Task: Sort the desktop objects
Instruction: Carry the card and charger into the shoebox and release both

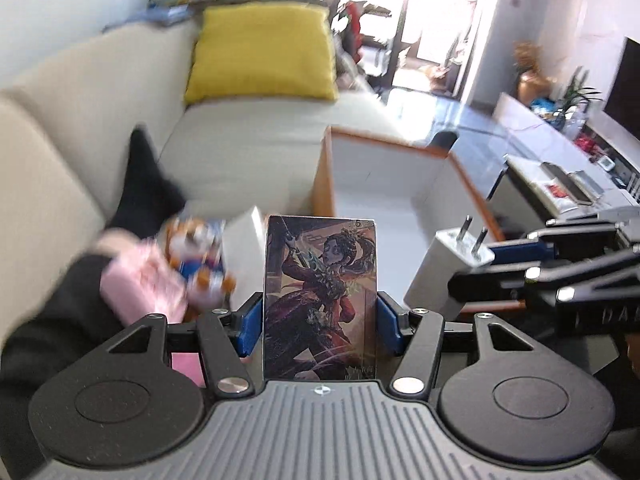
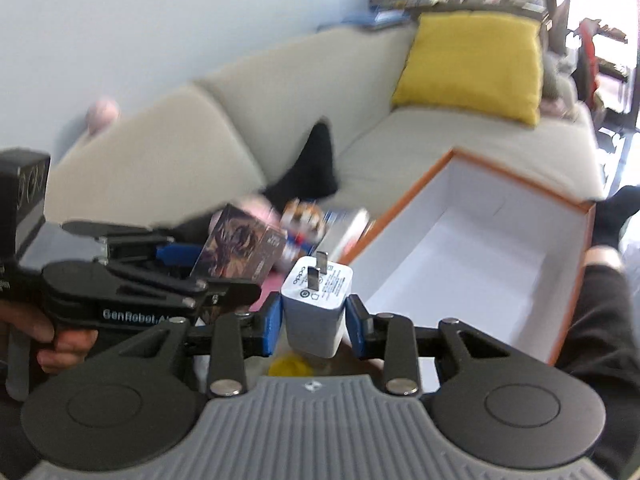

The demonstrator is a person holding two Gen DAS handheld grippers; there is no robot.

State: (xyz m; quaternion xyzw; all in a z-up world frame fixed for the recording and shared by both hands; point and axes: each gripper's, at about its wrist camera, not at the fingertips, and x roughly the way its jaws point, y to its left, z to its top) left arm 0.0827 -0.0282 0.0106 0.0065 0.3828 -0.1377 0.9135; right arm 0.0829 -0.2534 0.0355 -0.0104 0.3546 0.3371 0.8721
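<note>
White charger [image 2: 316, 312] in right gripper [image 2: 314, 322]; card [image 1: 320, 300] (upright) in left gripper [image 1: 320, 320].

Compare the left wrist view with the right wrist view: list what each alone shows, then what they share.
Left wrist only: the card's illustrated face, a TV stand with a plant. Right wrist only: the charger's printed label, a hand gripping the left gripper's handle. Both: the card and charger clamped in the left and right gripper, the empty orange-edged box, the sofa's yellow cushion.
</note>
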